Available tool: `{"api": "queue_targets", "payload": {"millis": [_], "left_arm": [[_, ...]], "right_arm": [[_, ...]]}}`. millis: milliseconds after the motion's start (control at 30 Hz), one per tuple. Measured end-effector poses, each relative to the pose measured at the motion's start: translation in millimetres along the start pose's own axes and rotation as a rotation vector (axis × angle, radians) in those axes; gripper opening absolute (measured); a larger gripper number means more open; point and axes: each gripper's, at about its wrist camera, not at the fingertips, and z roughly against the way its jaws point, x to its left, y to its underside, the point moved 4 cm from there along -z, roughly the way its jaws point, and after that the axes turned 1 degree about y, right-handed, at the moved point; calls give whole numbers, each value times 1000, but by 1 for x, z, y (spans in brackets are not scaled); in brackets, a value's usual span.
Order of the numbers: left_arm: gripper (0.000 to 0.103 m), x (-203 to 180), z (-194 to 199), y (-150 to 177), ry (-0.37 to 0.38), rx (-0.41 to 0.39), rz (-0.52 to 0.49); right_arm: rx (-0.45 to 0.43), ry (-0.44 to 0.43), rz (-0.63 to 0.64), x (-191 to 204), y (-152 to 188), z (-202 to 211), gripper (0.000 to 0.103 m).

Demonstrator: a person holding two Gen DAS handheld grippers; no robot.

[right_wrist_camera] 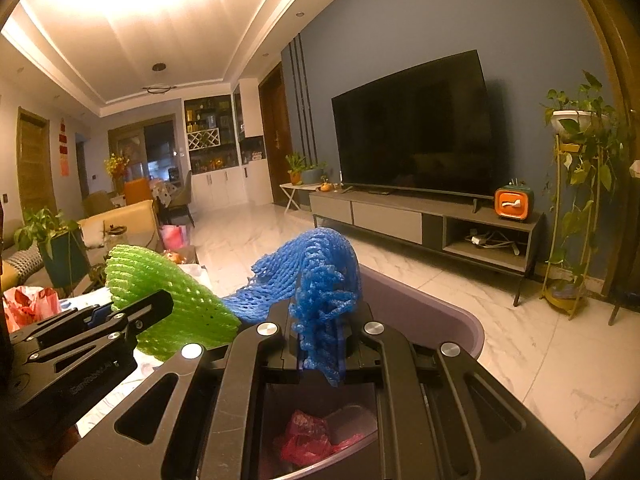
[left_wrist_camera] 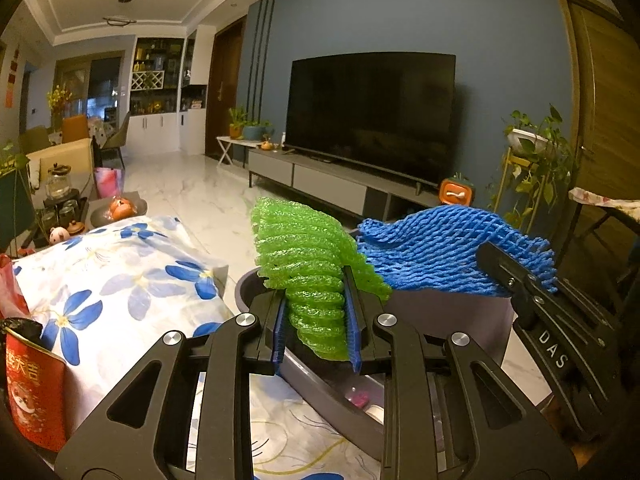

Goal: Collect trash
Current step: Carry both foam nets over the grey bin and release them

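My left gripper (left_wrist_camera: 317, 322) is shut on a green foam fruit net (left_wrist_camera: 308, 256), which stands up between its blue pads above the rim of a grey trash bin (left_wrist_camera: 452, 312). My right gripper (right_wrist_camera: 322, 342) is shut on a blue foam net (right_wrist_camera: 320, 268) and holds it over the same bin (right_wrist_camera: 436, 300). In the left wrist view the blue net (left_wrist_camera: 432, 252) and the right gripper's body (left_wrist_camera: 560, 336) sit just to the right. From the right wrist camera, the green net (right_wrist_camera: 168, 304) and left gripper (right_wrist_camera: 132, 312) show at left. Pink crumpled trash (right_wrist_camera: 308, 440) lies inside the bin.
A table under a blue-flowered cloth (left_wrist_camera: 120, 280) sits left of the bin, with a red can (left_wrist_camera: 34, 392) at its near edge. Beyond lie white marble floor (right_wrist_camera: 440, 280), a TV (right_wrist_camera: 416, 140) on a low cabinet, and a plant stand (right_wrist_camera: 576, 216) at right.
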Motion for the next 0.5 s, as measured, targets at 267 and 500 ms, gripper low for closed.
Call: {"api": "queue_targets", "payload": {"millis": [267,500], "left_arm": [[24,-1,-6,0,6,4,-14],[25,-1,-12,3,25,20,-10]], "right_arm": [[-6,-20,-2,-5,0,-4,14],[3,-36,-22,-11,2,-9,25]]}}
